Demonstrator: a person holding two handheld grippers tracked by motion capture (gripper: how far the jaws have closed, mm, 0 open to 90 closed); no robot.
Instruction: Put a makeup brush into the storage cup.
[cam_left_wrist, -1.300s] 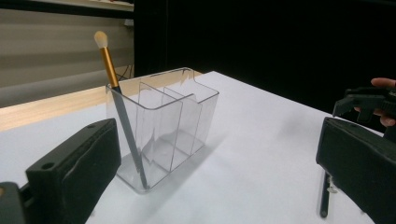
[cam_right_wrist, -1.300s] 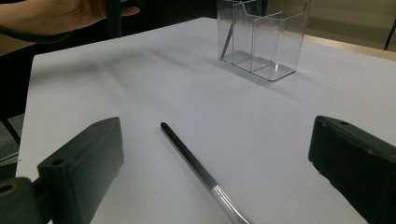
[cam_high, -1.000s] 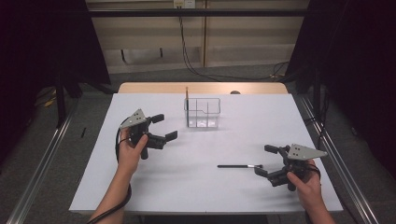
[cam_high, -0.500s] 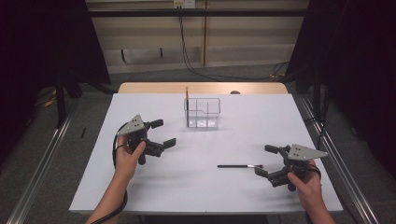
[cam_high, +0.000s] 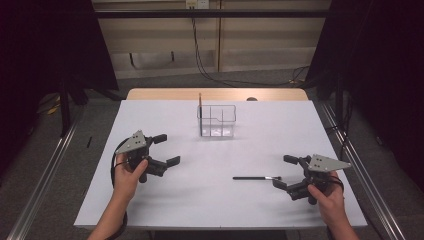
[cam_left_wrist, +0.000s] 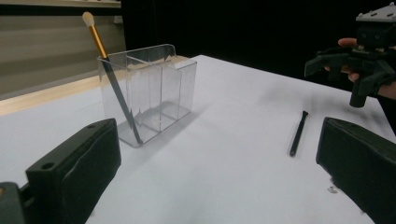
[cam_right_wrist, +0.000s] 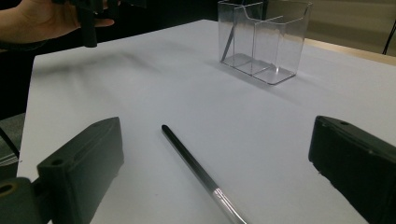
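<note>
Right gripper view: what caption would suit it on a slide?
Open right tongs straddle a black brush lying on the white table, clear organizer beyond.

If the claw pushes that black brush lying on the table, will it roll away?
Probably yes: the black brush looks thin and round and lies flat on the smooth white table, so a sideways nudge could roll it. It seems stiff and light. The right claw stands open around its tip.

Even overhead light keeps the white table (cam_high: 215, 200) bright against dark surroundings; shadows fall soft. Both gripper views blur the near jaws, and the organizer (cam_left_wrist: 149, 93) glints faintly.
</note>
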